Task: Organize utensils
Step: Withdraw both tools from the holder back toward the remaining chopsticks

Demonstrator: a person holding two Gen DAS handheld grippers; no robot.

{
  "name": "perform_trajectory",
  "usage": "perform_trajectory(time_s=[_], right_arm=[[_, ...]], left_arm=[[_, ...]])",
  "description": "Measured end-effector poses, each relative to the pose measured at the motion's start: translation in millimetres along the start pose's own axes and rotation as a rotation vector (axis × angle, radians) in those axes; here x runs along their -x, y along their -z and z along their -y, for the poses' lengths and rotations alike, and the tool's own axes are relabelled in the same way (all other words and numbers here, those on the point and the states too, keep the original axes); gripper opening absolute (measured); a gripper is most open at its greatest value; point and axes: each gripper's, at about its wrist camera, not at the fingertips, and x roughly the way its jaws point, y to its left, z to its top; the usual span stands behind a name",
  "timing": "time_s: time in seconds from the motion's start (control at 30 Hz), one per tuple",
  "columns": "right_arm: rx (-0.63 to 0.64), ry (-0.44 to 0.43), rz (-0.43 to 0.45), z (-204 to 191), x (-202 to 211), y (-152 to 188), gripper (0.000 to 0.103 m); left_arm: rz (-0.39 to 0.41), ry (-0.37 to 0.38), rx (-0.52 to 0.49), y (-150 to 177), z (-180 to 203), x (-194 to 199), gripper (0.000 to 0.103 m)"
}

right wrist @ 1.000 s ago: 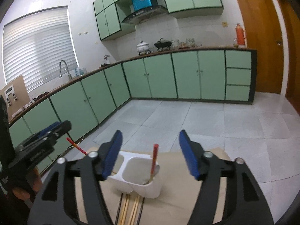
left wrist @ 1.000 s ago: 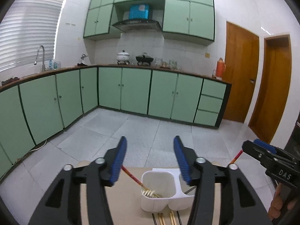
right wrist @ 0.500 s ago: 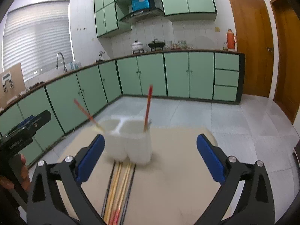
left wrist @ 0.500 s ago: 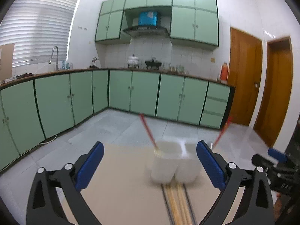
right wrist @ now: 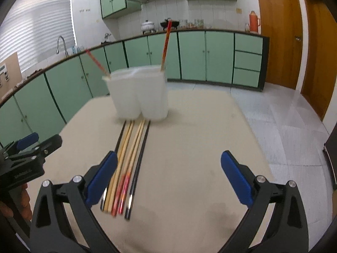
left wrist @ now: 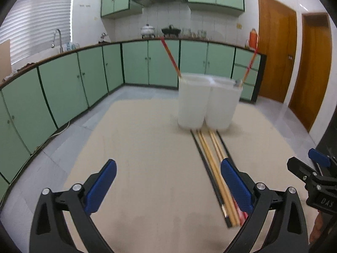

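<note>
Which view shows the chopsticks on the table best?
The right wrist view: the row of chopsticks lies nearly whole, near ends visible. In the left wrist view the chopsticks are partly hidden behind a gripper finger.

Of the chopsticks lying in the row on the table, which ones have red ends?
The pair second from the right of the row in the right wrist view, beside the black stick on the right edge. Its near ends are red; the others are plain wood or black.

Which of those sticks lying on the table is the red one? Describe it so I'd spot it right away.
Start at the white two-cup holder on the beige table. A row of chopsticks runs from its base toward the camera. Inside that row, beside the outer black stick, lies the red-patterned chopstick; its neighbours are plain wood or black.
</note>
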Motion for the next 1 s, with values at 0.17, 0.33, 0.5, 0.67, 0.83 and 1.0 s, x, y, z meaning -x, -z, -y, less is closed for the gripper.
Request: perform_trajectory(time_s=[0.17,0.33,0.5,0.67,0.83,1.0], right_arm=[[0.020,-0.005,-0.054,-9.0,-2.8,26.3,0.095],[0.045,-0.017,-0.079,-18.9,-2.3,43.6,0.095],[0.035,-0.030,-0.092,-25.2,-2.9,54.2,0.085],[0.040,-0.032,-0.119,-33.5,-6.8,59.7,0.072],[0.030,-0.017,-0.115,-40.1,-9.9,61.1,0.060],[0.019,-0.009,-0.117,-43.1,-16.3,61.3,0.048]], left_arm=[[-0.062,0.005,-0.028,24.8,6.2,-7.5,0.097],[-0.102,0.000,-0.039,41.5,10.1,-10.1,0.096],[-0.122,-0.001,-0.043,54.7,7.8,-8.6,0.096],[-0.138,-0.012,-0.039,59.5,-0.1,-8.5,0.096],[-0.134,-0.012,-0.025,62.6,-4.8,-7.0,0.096],[-0.136,-0.008,-0.014,65.0,-6.6,-7.7,0.096]])
